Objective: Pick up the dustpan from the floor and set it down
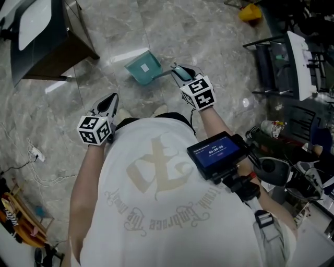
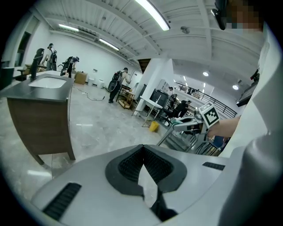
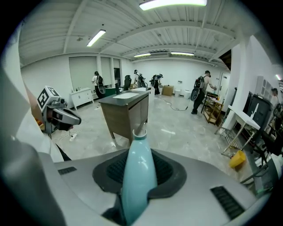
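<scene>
Right hand-held gripper (image 1: 181, 71): jaws closed on the pale-teal handle (image 3: 139, 170), which runs out between the pads along the gripper's own line.
Left hand-held gripper (image 1: 109, 102): jaws together at the tips, nothing between them; it sits well apart from the pan, on the near left.
Dustpan (image 1: 143, 68): teal, lying far and to the left of the right hand-held gripper, with its thin shaft bridging the gap back to the gripped handle.
Long axis: from the right hand-held gripper at near right to the pan at far left, almost level across the head view.
Nearer hand: the right, already on the handle; the left has no part in the hold.
Height: the right gripper view looks out level across the room, so the pan is probably carried clear of the floor; contact cannot be ruled out.
Coming move (judgement): lowering along this axis, so the pan's flat base meets the floor before the jaws let go.
Floor (image 1: 209, 41): polished grey marbled stone, reflective, bare beneath and beyond the pan.
Cabinet (image 1: 55, 55): brown, with a sink top, standing to the far left of the pan.
Room: large white workshop hall with strip lights; metal racks (image 1: 276, 62) at right, a yellow item (image 1: 250, 11) at far right, and people at the far walls.
</scene>
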Demonstrator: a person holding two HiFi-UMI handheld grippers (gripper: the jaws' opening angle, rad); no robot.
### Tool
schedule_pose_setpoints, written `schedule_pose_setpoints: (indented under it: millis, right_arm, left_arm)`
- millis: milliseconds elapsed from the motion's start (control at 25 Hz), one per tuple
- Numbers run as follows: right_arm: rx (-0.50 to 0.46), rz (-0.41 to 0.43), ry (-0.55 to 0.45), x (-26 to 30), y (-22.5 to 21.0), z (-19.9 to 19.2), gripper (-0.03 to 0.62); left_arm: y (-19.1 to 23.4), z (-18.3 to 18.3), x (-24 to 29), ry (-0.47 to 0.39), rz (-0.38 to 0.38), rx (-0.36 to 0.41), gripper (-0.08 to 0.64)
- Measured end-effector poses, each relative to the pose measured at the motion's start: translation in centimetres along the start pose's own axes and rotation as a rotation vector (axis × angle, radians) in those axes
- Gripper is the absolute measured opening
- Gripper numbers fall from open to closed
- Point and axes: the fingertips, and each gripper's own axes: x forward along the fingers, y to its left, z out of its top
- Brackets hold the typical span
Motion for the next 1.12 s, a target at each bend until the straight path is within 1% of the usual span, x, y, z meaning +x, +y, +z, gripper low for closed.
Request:
schedule_pose_setpoints:
  millis: [320, 480, 680, 880, 1120]
  right_arm:
    - [-0.038, 0.030, -0.043, -0.5, 0.5, 3.0, 0.106]
    - [-0.071, 0.037, -0.053, -0.2, 3.1, 5.2, 0.106]
    - [-0.103, 0.045, -0.067, 0.2, 6.6, 7.4, 0.106]
    - [-0.094, 0.046, -0.083, 0.6, 8.1, 8.6, 0.106]
    - [-0.098, 0.044, -0.087, 1.2, 10.2, 9.2, 0.106]
  left_arm:
    - [0.2, 1.4, 0.4, -0.017, -0.010, 0.036, 0.011]
    - [1.5, 1.5, -1.5, -0.034, -0.007, 0.050, 0.011]
    - [3.8, 1.3, -4.1, -0.084, -0.001, 0.023, 0.011]
    - [5.1, 0.9, -5.2, -0.097, 0.003, 0.012, 0.011]
    - [6.6, 0.4, -6.6, -0.112, 0.002, 0.001, 0.011]
